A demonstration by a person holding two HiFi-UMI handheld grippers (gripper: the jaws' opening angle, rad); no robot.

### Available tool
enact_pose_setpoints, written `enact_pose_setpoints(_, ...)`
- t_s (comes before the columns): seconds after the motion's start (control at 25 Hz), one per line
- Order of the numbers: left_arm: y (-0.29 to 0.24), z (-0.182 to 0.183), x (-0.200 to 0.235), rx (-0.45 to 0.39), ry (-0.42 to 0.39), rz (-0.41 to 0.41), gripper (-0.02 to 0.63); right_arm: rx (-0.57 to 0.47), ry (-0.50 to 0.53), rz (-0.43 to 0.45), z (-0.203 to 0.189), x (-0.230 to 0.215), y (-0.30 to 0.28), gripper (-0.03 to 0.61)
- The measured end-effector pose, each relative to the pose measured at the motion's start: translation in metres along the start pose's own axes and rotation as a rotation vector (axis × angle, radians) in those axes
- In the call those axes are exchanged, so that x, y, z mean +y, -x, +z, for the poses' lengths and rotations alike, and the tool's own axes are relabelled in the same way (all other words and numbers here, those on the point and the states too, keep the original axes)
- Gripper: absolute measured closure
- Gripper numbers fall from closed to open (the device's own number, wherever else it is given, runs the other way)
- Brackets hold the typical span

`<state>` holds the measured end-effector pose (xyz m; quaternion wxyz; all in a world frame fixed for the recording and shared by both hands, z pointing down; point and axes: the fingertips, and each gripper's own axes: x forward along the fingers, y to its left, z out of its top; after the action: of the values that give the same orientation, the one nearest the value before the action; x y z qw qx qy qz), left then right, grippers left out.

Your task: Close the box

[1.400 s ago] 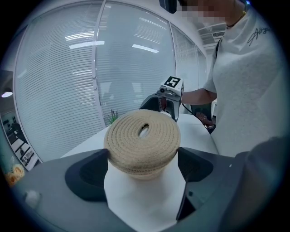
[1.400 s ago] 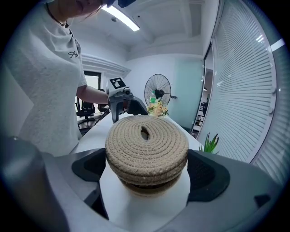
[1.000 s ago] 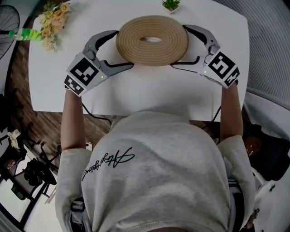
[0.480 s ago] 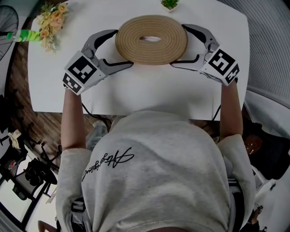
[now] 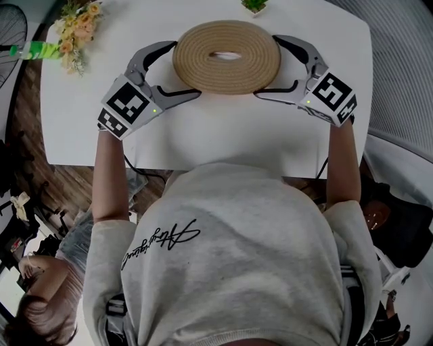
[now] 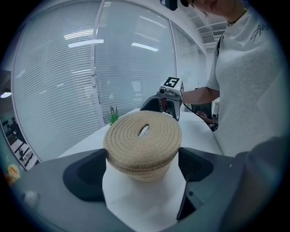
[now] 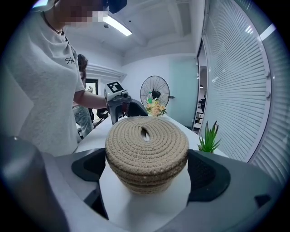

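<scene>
A round woven rope box stands on the white table (image 5: 223,138), and its coiled lid (image 5: 226,37) lies flat on top of it. My left gripper (image 5: 184,71) grips the lid's left side and my right gripper (image 5: 267,67) its right side. In the left gripper view the lid (image 6: 142,136) fills the span between the jaws of the left gripper (image 6: 142,156), with the box wall (image 6: 142,174) just below. In the right gripper view the lid (image 7: 147,136) sits flush on the box body (image 7: 147,183) between the jaws of the right gripper (image 7: 147,165).
A flower bunch (image 5: 78,27) lies at the table's far left corner and a small green plant (image 5: 255,5) at the far edge. A fan (image 7: 156,90) stands beyond the table. Another person (image 5: 40,317) is at the lower left.
The lid has come down: the dark gap under it is gone and it now rests flush on the box. Another person has come into view at lower left.
</scene>
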<state>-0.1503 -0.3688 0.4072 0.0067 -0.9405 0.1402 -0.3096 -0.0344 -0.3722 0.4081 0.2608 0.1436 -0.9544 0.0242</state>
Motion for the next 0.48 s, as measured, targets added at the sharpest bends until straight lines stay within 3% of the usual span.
enact_pose_setpoints(0.48, 0.011, 0.002, 0.0, -0.074, 0.034, 0.104, 0.13, -0.094, -0.045, -0.08, 0.004, 0.006, 0.008, 0.014)
